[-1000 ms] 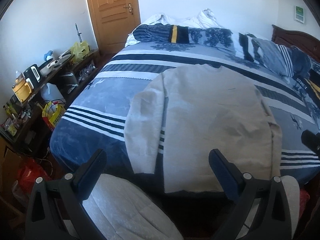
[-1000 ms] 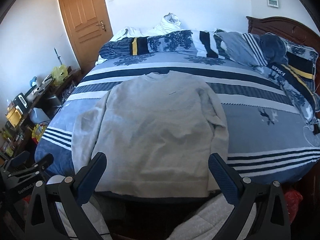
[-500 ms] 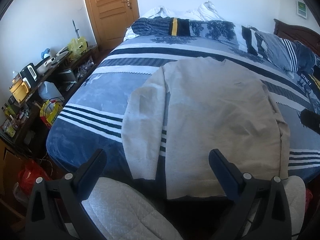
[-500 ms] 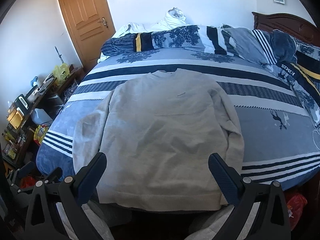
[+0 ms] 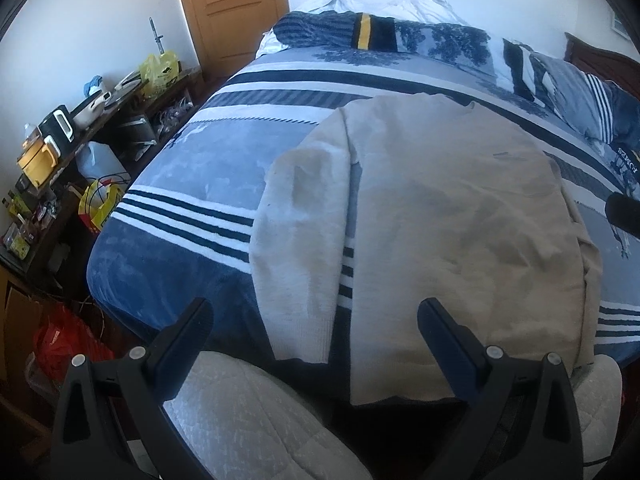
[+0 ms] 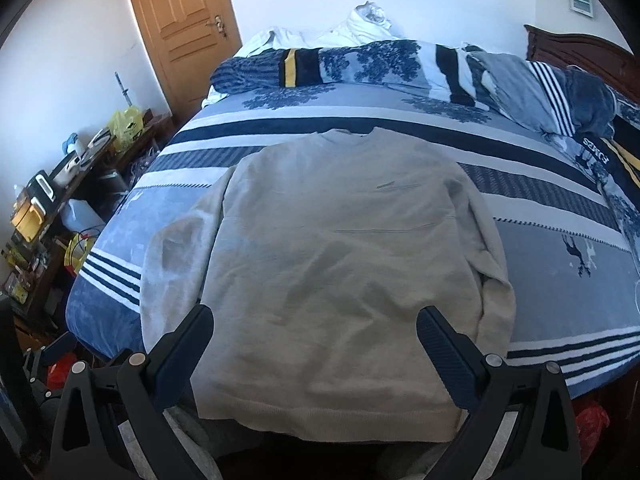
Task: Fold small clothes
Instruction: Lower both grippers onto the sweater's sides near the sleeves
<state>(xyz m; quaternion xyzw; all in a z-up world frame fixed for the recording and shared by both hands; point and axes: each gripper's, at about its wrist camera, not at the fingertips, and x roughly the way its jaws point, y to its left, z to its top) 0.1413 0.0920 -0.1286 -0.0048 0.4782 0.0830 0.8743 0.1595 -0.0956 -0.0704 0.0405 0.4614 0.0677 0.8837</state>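
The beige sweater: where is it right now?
The beige sweater lies flat on the striped bed, hem toward the near edge, ahead of both open tools.

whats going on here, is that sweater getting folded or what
A person holds a claw in each hand over a bed. A beige sweater lies spread flat on the striped blanket, front up, sleeves down along its sides. The left claw and right claw are both open and empty near the hem, touching nothing. No fold has been made yet.

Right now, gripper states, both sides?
Left gripper: open, holding nothing, above the sweater's hem.
Right gripper: open, holding nothing, over the sweater.
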